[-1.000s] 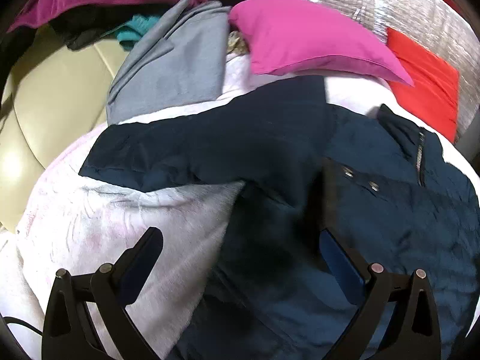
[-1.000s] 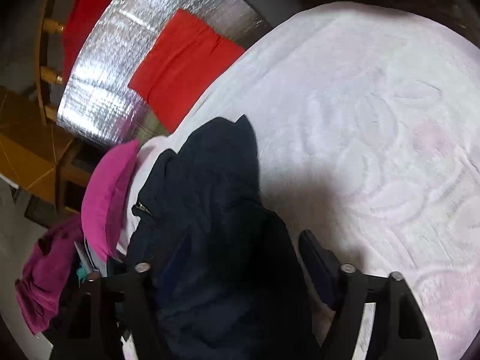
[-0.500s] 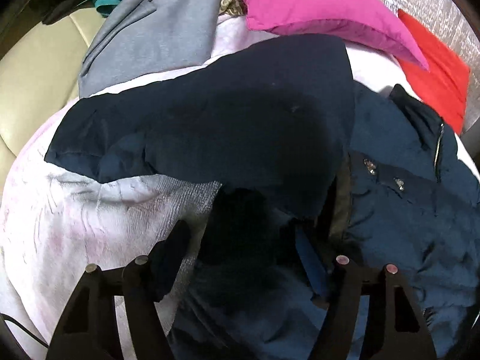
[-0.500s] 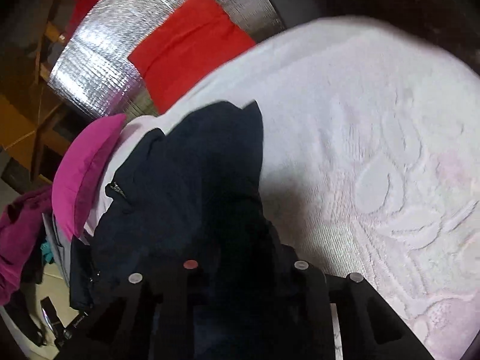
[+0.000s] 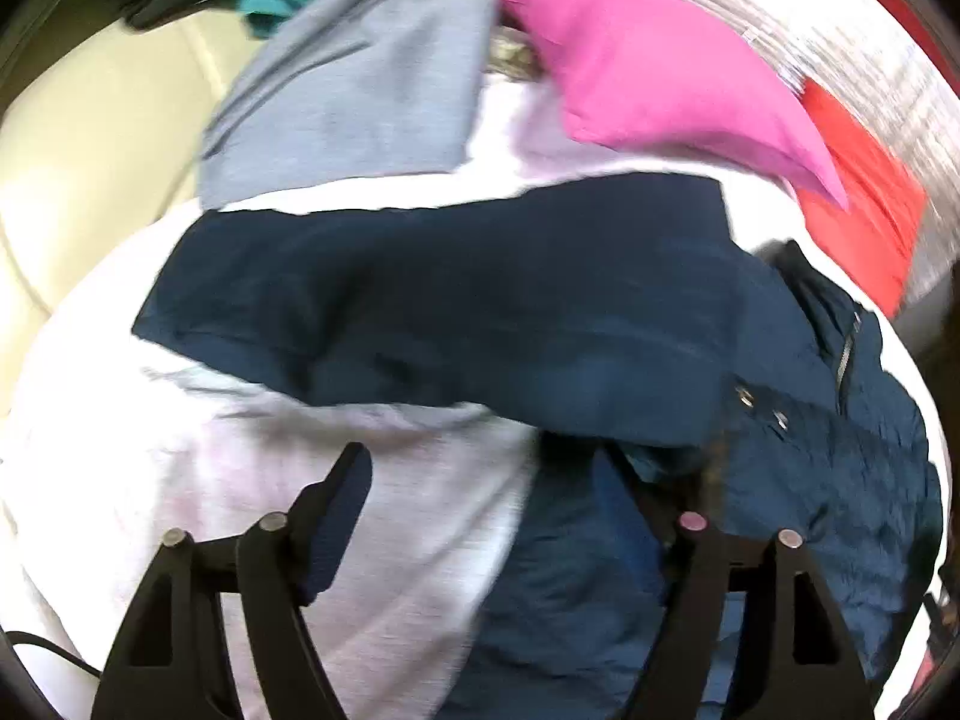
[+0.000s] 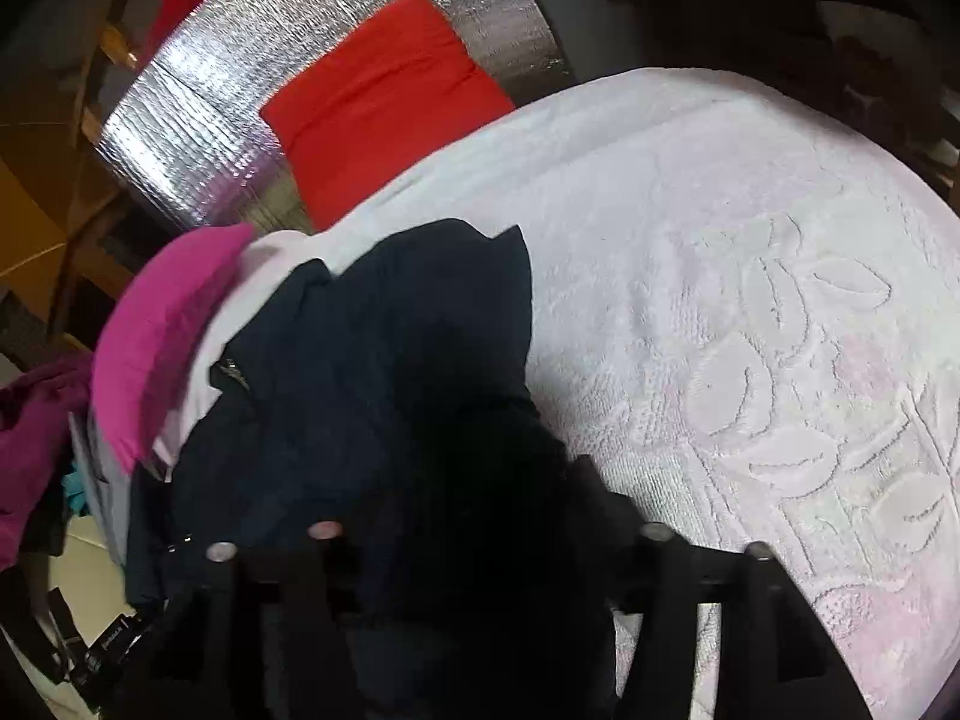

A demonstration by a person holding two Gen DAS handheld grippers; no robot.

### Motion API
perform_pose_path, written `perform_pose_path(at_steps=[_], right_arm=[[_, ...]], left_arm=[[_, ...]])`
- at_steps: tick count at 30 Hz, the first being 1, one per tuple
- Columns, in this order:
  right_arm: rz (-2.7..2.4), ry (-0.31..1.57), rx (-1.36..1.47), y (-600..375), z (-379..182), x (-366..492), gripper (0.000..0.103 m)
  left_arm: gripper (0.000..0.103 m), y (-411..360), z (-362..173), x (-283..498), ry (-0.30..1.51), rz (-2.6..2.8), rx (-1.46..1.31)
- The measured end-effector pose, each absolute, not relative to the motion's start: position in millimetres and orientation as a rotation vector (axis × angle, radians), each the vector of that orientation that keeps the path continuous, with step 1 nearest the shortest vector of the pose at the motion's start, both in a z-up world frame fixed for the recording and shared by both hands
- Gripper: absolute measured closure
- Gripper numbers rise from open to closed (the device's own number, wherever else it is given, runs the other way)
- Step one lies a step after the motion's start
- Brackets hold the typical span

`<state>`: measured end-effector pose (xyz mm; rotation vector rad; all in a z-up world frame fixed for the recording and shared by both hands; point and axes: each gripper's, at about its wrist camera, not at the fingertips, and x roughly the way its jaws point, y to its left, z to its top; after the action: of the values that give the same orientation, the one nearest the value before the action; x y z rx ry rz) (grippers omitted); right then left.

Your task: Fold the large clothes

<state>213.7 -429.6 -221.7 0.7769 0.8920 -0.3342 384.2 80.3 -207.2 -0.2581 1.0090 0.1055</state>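
Observation:
A navy padded jacket (image 5: pixel 480 312) lies on a white embossed blanket (image 5: pixel 270 480), one sleeve folded across its body, zip and snaps at the right. My left gripper (image 5: pixel 480 462) hovers at the jacket's lower edge with its jaws opening. One of its fingers is over bare blanket and the other against the navy fabric, with nothing pinched. In the right wrist view the jacket (image 6: pixel 390 372) bunches up dark under my right gripper (image 6: pixel 474 480). Its jaws are opening with jacket fabric loose between them, and the left fingertip is lost in the dark cloth.
A pink cushion (image 5: pixel 648 72) and a grey garment (image 5: pixel 360 90) lie beyond the jacket. A red cloth (image 6: pixel 384 96) rests on a silver foil mat (image 6: pixel 198 120). A cream sofa (image 5: pixel 90 150) is at the left. Bare blanket (image 6: pixel 720 300) stretches to the right.
The left gripper slid off the jacket toward the blanket, its jaws narrower than a second ago. The right gripper shut on jacket fabric half a second ago and has spread again.

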Motion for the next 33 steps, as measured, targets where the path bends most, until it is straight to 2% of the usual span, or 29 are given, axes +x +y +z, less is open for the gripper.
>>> perform_pose_path(at_steps=[3, 7, 10, 18, 21, 22, 24, 25, 33], right_arm=[[-0.338, 0.881, 0.809, -434.6, -224.3, 205.7, 0.04], [-0.232, 0.778, 0.8, -419.8, -208.2, 193.0, 0.039], [-0.149, 0.74, 0.717, -391.6, -192.1, 198.2, 0.033], [-0.035, 0.808, 0.663, -328.1, -196.9, 220.3, 0.033], [-0.038, 0.81, 0.593, -312.3, -196.5, 226.9, 0.037], [-0.04, 0.812, 0.579, -309.8, -197.1, 228.2, 0.046], [-0.048, 0.84, 0.558, -305.2, -200.8, 233.5, 0.059], [-0.051, 0.852, 0.551, -304.5, -203.5, 234.6, 0.061], [-0.072, 0.867, 0.546, -311.7, -212.2, 236.6, 0.063]], left_arm=[[0.025, 106.9, -213.3, 386.0, 1.035, 0.118, -0.367], [0.025, 129.6, -222.1, 385.1, 1.03, 0.151, -0.467], [0.025, 150.9, -224.5, 385.3, 0.995, 0.153, -0.571], [0.026, 199.9, -252.9, 402.9, 0.968, 0.211, -0.742], [0.026, 213.1, -256.2, 403.6, 0.947, 0.222, -0.807], [0.026, 218.3, -257.3, 404.6, 0.941, 0.224, -0.829], [0.03, 226.0, -261.9, 409.1, 0.929, 0.233, -0.869], [0.037, 228.8, -264.8, 412.5, 0.93, 0.234, -0.879], [0.078, 244.2, -273.6, 430.8, 0.884, 0.243, -0.926]])
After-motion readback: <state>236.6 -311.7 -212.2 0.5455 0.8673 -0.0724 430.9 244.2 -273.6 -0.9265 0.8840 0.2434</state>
